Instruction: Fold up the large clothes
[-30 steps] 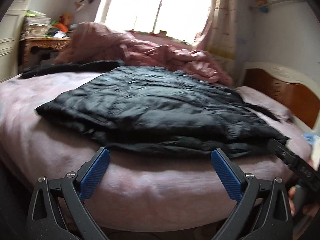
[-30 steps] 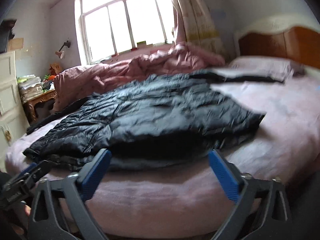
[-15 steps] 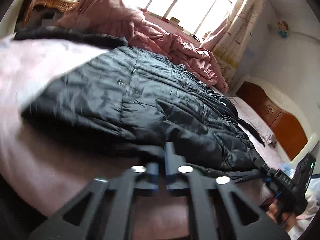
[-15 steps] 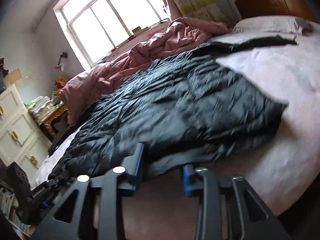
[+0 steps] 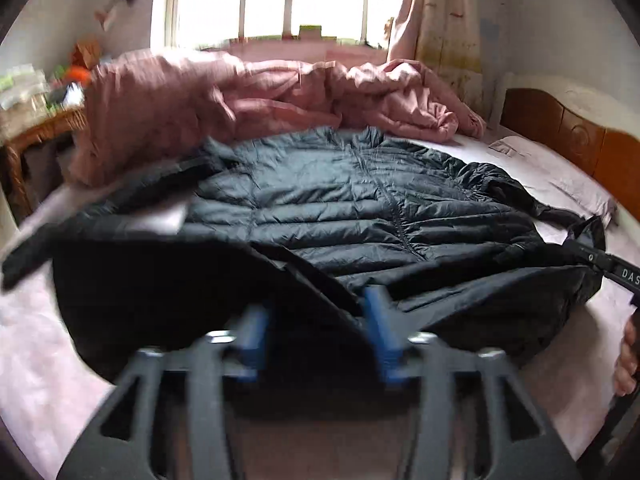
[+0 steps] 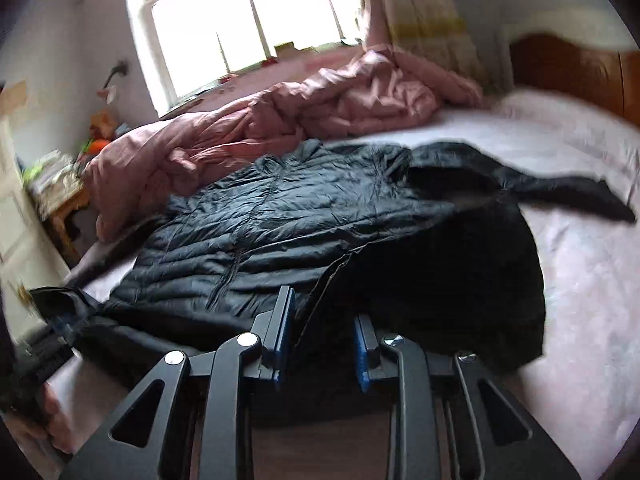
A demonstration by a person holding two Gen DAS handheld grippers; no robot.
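Jacket point(image 5: 360, 200) lies across bed point(image 5: 32, 360) at near edge. Duvet point(image 5: 280, 96) heaped behind it along far edge, under window point(image 5: 272, 0). Headboard point(image 5: 560, 136) at right end; side table point(image 5: 36, 128) off left end.

From my left wrist view, the black down jacket point(image 5: 360, 208) blurs at its lifted near hem, which hides the bed's point(image 5: 36, 360) near edge and the left gripper's point(image 5: 316, 336) pad tips. I cannot tell whether those pads press cloth. The side table point(image 5: 36, 128) clutter is too smeared to name.
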